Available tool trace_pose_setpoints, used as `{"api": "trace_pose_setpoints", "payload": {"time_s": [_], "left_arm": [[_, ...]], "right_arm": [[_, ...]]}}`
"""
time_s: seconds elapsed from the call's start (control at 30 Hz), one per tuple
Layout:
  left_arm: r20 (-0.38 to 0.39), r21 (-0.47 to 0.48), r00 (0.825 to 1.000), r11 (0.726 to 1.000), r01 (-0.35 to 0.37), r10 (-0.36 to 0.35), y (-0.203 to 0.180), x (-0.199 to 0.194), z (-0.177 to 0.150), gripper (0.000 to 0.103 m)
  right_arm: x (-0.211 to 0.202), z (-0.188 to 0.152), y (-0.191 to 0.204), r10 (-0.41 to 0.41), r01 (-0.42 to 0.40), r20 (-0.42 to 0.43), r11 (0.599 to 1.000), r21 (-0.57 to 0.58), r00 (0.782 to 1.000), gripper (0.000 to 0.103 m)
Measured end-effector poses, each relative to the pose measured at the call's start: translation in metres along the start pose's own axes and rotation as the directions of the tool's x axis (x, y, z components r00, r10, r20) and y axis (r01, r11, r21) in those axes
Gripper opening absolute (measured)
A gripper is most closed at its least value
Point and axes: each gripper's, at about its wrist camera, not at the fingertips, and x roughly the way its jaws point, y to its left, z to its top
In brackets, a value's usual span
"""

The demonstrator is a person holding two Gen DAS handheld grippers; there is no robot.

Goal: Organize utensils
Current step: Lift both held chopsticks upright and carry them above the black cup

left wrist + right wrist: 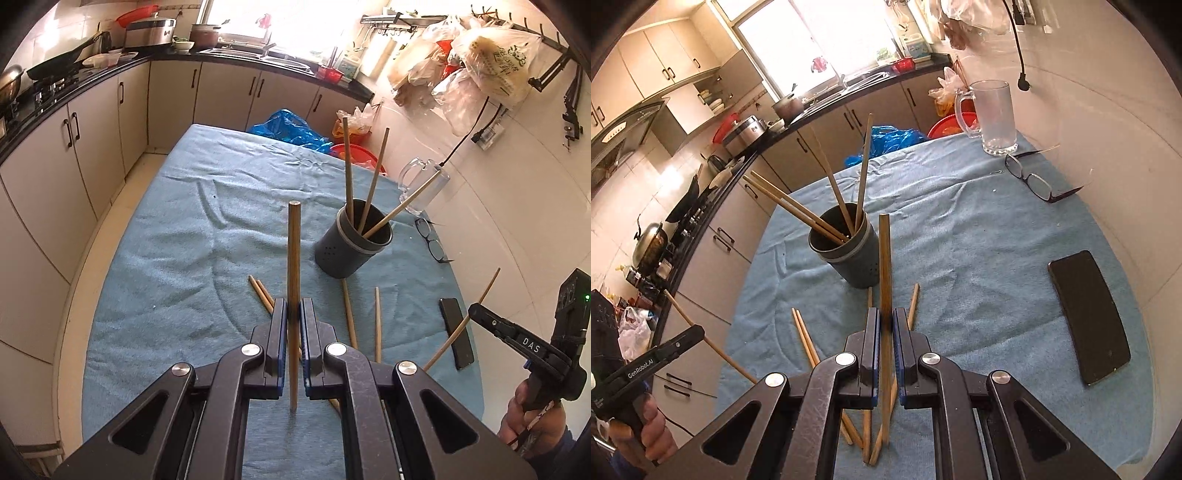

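Observation:
My left gripper is shut on a wooden chopstick that stands upright above the blue cloth. My right gripper is shut on another wooden chopstick, also upright. A dark grey holder cup with three chopsticks in it stands ahead and to the right; it also shows in the right wrist view. Several loose chopsticks lie on the cloth below the grippers, and they also show in the right wrist view. Each gripper shows in the other's view, the right and the left.
A black phone lies on the blue cloth at the right. Black glasses and a glass mug stand near the white wall. Kitchen cabinets and a counter run along the left and back.

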Motion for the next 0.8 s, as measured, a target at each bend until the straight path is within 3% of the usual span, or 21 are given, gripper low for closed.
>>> {"api": "trace_pose_setpoints", "payload": {"time_s": [0.8], "left_arm": [[0.032, 0.014, 0.999, 1.0, 0.005, -0.005, -0.009, -0.009, 0.006, 0.006]], "right_arm": [[-0.015, 0.007, 0.005, 0.008, -0.008, 0.029, 1.0, -0.007, 1.0, 0.007]]}}
